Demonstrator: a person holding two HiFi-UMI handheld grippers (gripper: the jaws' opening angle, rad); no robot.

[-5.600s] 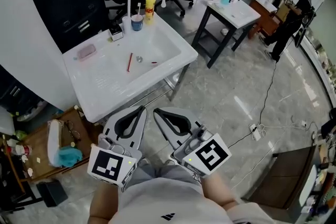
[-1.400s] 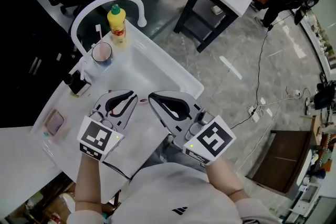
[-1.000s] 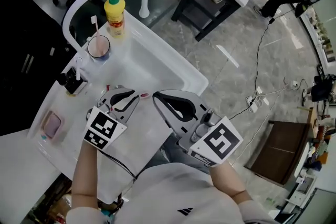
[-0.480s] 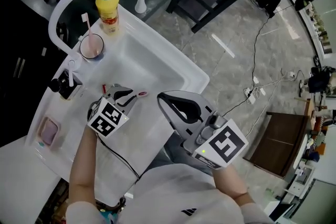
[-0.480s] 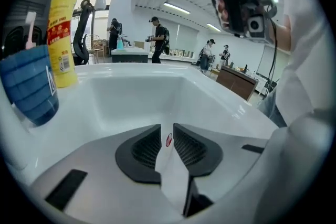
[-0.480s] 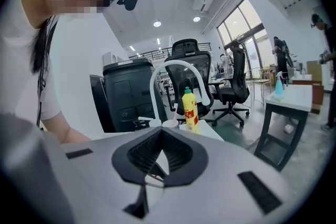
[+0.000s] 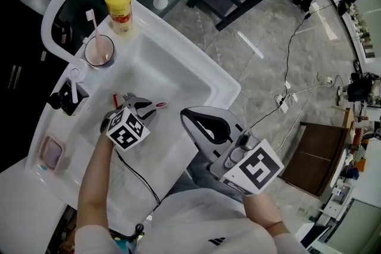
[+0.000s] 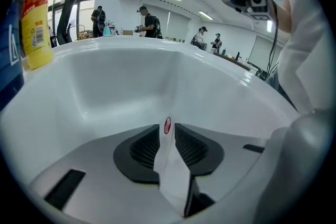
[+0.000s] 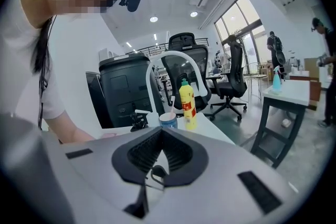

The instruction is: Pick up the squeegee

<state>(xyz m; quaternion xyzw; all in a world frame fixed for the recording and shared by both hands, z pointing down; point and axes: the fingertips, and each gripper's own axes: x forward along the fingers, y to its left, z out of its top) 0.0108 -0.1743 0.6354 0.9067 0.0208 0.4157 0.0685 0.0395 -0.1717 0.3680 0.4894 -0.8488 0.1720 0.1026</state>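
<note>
**A:** Where was the squeegee (image 7: 159,105) at that moment?

**B:** It was lying on the floor of the sink (image 7: 199,71), toward the front wall. From the head view I could see only its red end, poking out just beyond my left gripper (image 7: 138,105). The rest was hidden under the gripper. In the left gripper view the squeegee (image 8: 167,124) showed as a small red tip, dead in line with the slot between the fingers of the left gripper (image 8: 167,136).

**A:** And the fingers themselves?

**B:** The left ones were opening, with only a slim gap between them so far, and the pads pressed on nothing. The right gripper (image 7: 202,123) hung outside the sink's front rim. In its own view the right gripper (image 9: 161,136) had its fingers closed together and nothing in them.

**A:** How did you mean to make the grab?

**B:** I judged the gap too narrow to go any lower. My plan was to let the fingers spread well past the handle's width, hold the red tip centred, and put one finger down on each side. I'd close only once both tips were at the sink floor. A thin thing lying flat on slick white enamel would likely skate away from a lopsided pinch.

**A:** Anything to avoid?

**B:** Not much. The cup (image 7: 98,50) and the yellow bottle (image 7: 119,0) stood on the back ledge, well apart from the work.
</note>
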